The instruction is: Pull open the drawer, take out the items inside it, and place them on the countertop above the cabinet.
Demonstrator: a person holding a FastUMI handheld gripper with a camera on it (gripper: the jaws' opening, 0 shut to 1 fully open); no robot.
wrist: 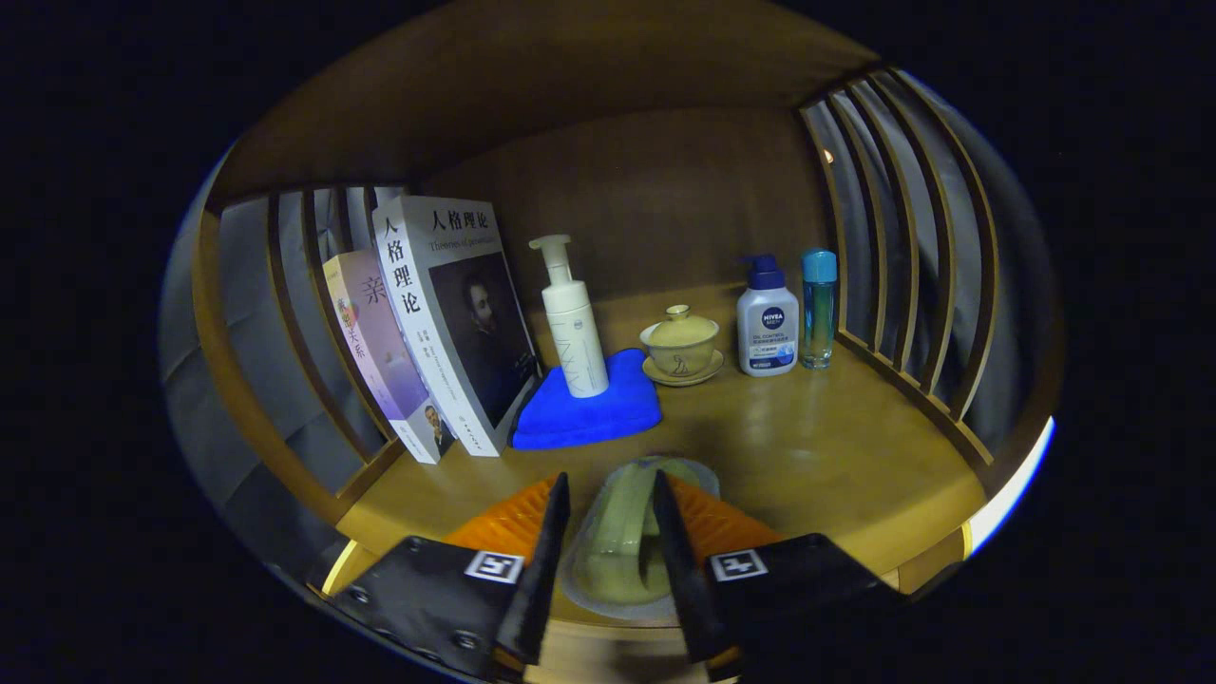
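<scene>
- The gripper [608,532] is clamped on a clear plastic packet [622,541] with something pale green inside, both fingers pressing its sides.
- The packet hangs just above the front of the wooden table [817,446], short of the blue cloth [589,408].
- It looks light and soft, with slippery film; a grip across the middle seems safest.
- Books [446,323], pump bottles [573,318] and a lidded cup [680,344] stand beyond.

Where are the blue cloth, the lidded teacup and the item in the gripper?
blue cloth [608,413]: gripper view, bare front part, beside the white pump bottle.
lidded teacup [680,344]: gripper view, cup's side, under the lid.
packaged item [622,532]: gripper view, middle, clamped between both fingers of the gripper [610,502].
</scene>
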